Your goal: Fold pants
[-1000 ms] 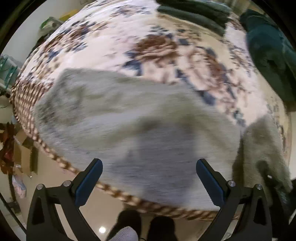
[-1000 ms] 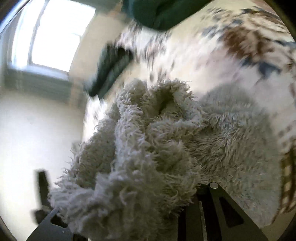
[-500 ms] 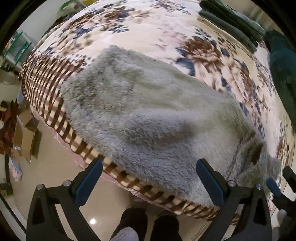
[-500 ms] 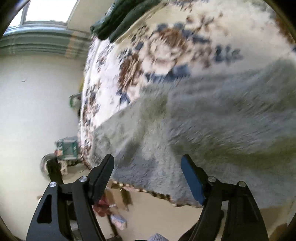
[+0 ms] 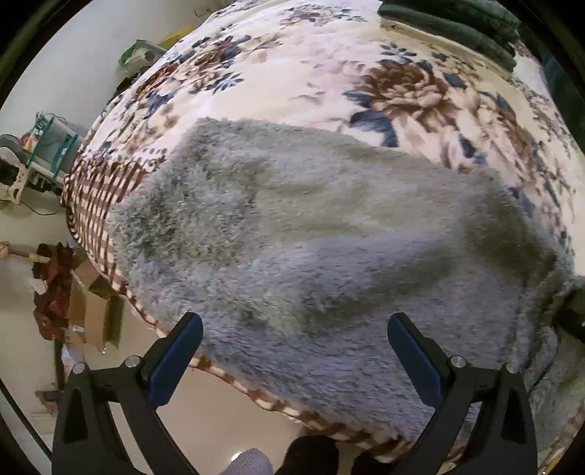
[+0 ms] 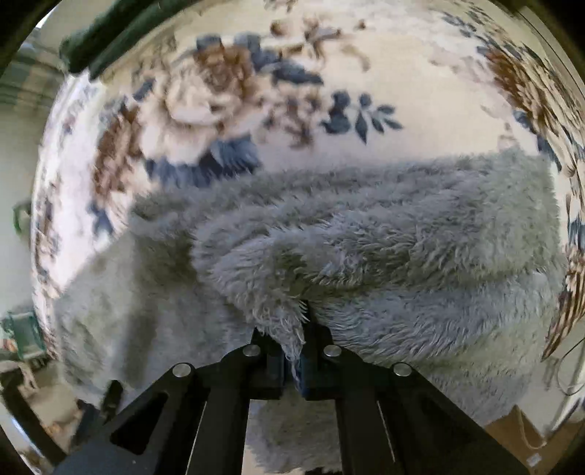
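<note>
Fluffy grey pants (image 5: 329, 234) lie spread across the near edge of a bed with a floral blanket (image 5: 329, 73). My left gripper (image 5: 292, 350) is open and empty, held just above the pants at the bed's edge. My right gripper (image 6: 292, 350) is shut on a fold of the grey pants (image 6: 365, 248) and holds a bunched layer of the fabric lifted over the flat part below. Its dark frame (image 5: 570, 321) shows at the right edge of the left wrist view.
Dark green folded clothes (image 5: 457, 22) lie at the far side of the bed, also seen in the right wrist view (image 6: 109, 40). The blanket's checked border (image 5: 95, 197) hangs over the bed edge. Cardboard and clutter (image 5: 73, 299) lie on the floor at the left.
My right gripper was shut on the pants, opened half a second ago, and is now shut again on a fold of them. My left gripper stayed open and moved closer to the pants.
</note>
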